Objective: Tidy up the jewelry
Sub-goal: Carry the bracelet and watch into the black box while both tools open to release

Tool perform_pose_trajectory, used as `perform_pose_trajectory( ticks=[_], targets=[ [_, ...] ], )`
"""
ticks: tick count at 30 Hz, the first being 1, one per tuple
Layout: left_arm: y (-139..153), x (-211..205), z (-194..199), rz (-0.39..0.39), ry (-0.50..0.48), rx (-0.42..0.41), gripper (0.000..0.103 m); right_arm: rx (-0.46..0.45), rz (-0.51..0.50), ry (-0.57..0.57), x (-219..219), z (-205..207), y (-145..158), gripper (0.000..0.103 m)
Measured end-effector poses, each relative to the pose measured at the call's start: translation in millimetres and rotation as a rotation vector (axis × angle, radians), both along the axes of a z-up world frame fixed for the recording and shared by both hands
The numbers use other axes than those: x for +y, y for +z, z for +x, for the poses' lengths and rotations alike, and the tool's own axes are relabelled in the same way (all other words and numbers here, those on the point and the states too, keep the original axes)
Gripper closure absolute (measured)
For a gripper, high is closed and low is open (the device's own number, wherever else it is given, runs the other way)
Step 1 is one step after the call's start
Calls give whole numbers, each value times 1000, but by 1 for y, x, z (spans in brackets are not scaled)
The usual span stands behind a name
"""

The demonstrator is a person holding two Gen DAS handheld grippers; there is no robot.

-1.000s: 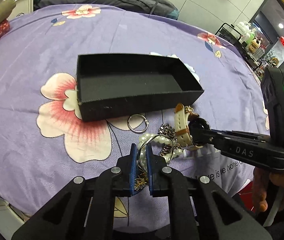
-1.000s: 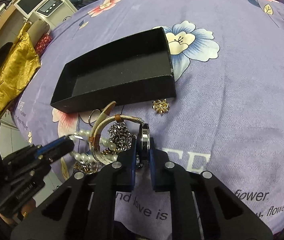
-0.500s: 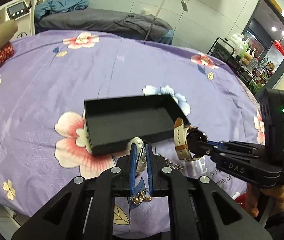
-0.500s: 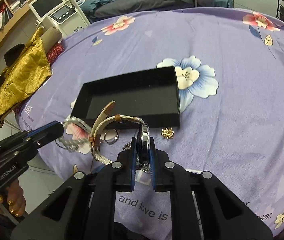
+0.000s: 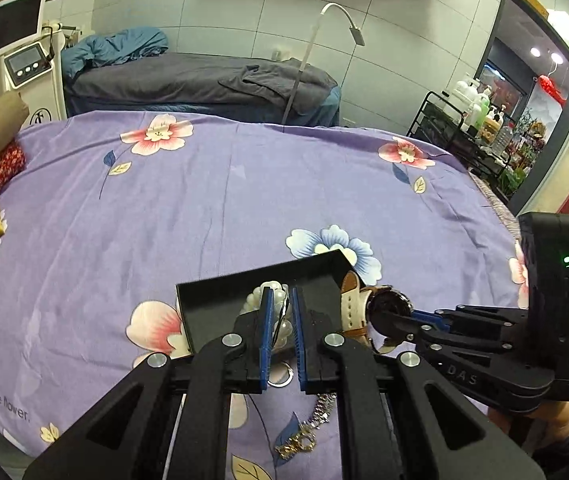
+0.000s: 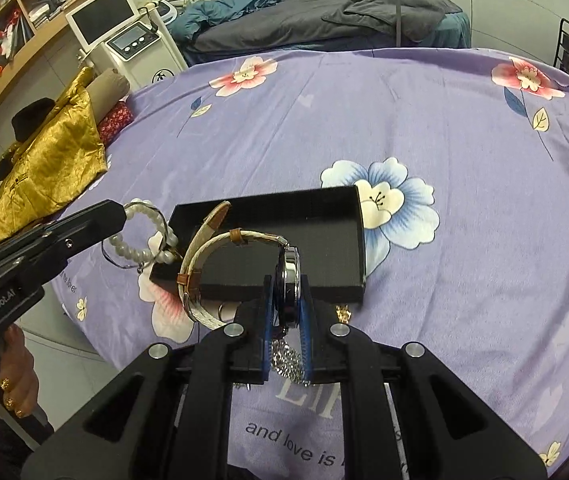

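Observation:
A black open box (image 6: 316, 236) lies on the purple flowered cloth; it also shows in the left wrist view (image 5: 220, 308). My left gripper (image 5: 280, 304) is shut on a white pearl bracelet (image 5: 272, 300), held in the air over the box's near left corner; the bracelet hangs from it in the right wrist view (image 6: 140, 240). My right gripper (image 6: 288, 292) is shut on the face of a watch (image 6: 290, 280) with a cream strap (image 6: 200, 256), held above the box's near edge; the watch shows in the left wrist view (image 5: 364, 312).
On the cloth near the front edge lie a silver ring (image 5: 278, 378), a silver chain (image 6: 284, 360) and a gold piece (image 5: 296, 444). A gold garment (image 6: 44, 160) lies at the left. A grey bed (image 5: 204, 80) and a black rack (image 5: 456, 132) stand behind.
Both grippers have risen from the jewelry pile with the pearl bracelet and the watch. They now hang higher, near the box's front edge.

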State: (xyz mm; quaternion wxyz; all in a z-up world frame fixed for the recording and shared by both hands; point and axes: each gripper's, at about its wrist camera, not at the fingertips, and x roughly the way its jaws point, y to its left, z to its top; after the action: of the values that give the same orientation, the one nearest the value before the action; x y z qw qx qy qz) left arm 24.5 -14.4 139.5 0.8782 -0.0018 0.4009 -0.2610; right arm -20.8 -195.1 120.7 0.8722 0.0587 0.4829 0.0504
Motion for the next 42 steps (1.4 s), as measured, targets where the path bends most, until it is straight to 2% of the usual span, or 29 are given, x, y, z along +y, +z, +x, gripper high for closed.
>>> perform_pose_trajectory(
  ticks=[9, 22, 23, 25, 27, 29, 31, 34, 35, 36, 37, 38, 42],
  targets=[
    [-19, -7, 23, 19, 5, 45, 94, 35, 3, -32, -7, 27, -16, 91],
    [-56, -16, 44, 102, 16, 101, 93, 62, -78, -12, -4, 47, -42, 91],
    [-58, -16, 44, 110, 16, 100, 90, 58, -88, -3, -2, 48, -42, 91],
    [-59, -16, 44, 122, 23, 90, 74, 37, -117, 7, 2, 50, -43, 91],
    [-57, -15, 43, 126, 37, 66, 49, 31, -156, 13, 5, 52, -45, 90],
    [-54, -12, 41, 134, 54, 40, 38, 27, -170, 11, 5, 53, -46, 90],
    [-51, -9, 38, 155, 68, 13, 33, 29, -153, -2, 1, 54, -46, 90],
    [-48, 0, 35, 175, 88, -21, 15, 24, -144, -28, -5, 50, -44, 87],
    [-47, 3, 32, 173, 93, -32, 8, 18, -149, -36, -7, 48, -42, 77],
    [-47, 7, 30, 170, 96, -39, 7, 6, -159, -50, -9, 45, -40, 68],
    [-48, 9, 28, 169, 97, -41, 7, -5, -167, -63, -11, 42, -38, 44],
    [-49, 12, 26, 168, 96, -35, 7, -23, -172, -73, -12, 39, -35, 34],
    [-57, 17, 17, 157, 81, 5, 7, -56, -201, -64, -12, 29, -28, 32]
  ],
)
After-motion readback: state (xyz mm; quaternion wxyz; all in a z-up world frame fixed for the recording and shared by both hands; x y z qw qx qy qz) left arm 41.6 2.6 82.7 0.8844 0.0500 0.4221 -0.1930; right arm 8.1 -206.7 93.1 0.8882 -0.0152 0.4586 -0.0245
